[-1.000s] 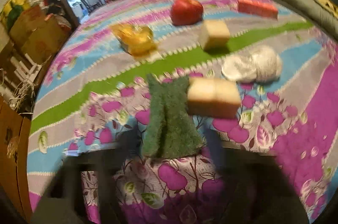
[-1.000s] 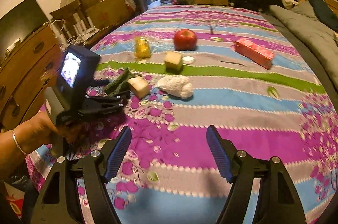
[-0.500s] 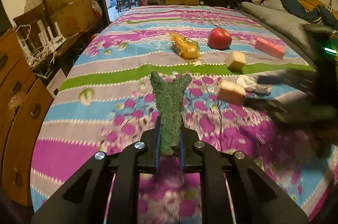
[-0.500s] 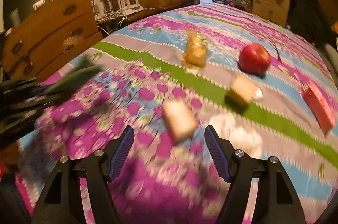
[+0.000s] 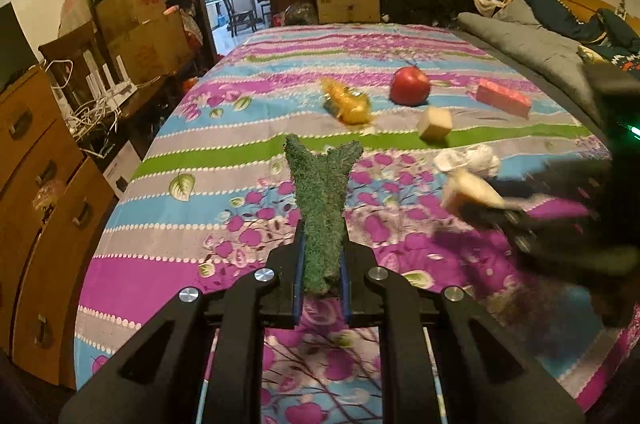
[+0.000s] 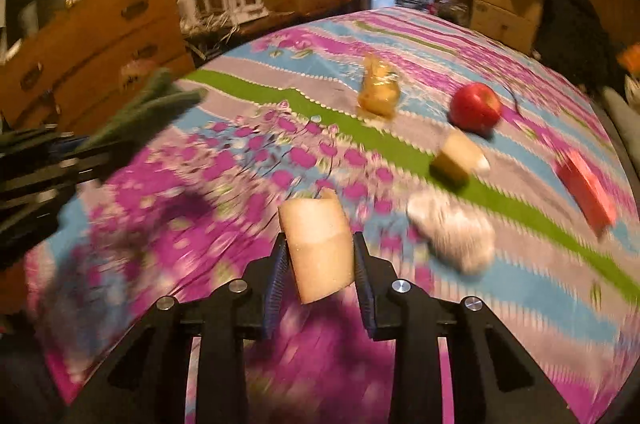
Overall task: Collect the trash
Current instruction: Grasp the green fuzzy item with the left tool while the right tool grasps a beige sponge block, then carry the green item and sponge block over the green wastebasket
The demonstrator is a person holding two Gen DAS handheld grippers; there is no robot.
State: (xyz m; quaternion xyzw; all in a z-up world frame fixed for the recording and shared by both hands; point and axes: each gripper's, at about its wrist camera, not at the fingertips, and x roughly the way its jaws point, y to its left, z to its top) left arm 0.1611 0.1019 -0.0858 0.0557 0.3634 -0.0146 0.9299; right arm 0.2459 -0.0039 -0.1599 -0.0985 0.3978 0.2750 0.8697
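Both pairs of jaws are clamped on something. The left gripper (image 5: 321, 282) pinches a green scouring pad (image 5: 321, 200) by its near end, so the pad's long axis runs straight out ahead along the fingers, its far end flaring into two floppy corners above the floral bedspread (image 5: 168, 224). The right gripper (image 6: 320, 274) is closed on a pale tan sponge block (image 6: 318, 244), which sticks up out of the jaws, lifted clear of the cloth; that view is badly smeared by motion.

What remains lies ahead of both, toward the middle of the bed: a crumpled white wad (image 6: 452, 230) just past the right gripper, nearer to it than to the left one. Beyond that sit a second tan block (image 5: 435, 124), a crinkly yellow wrapper (image 5: 349, 102), a red apple (image 5: 410, 86) and a pink box (image 5: 503, 97). No bin shows in either view, so I'd guess both loads must be carried off first.
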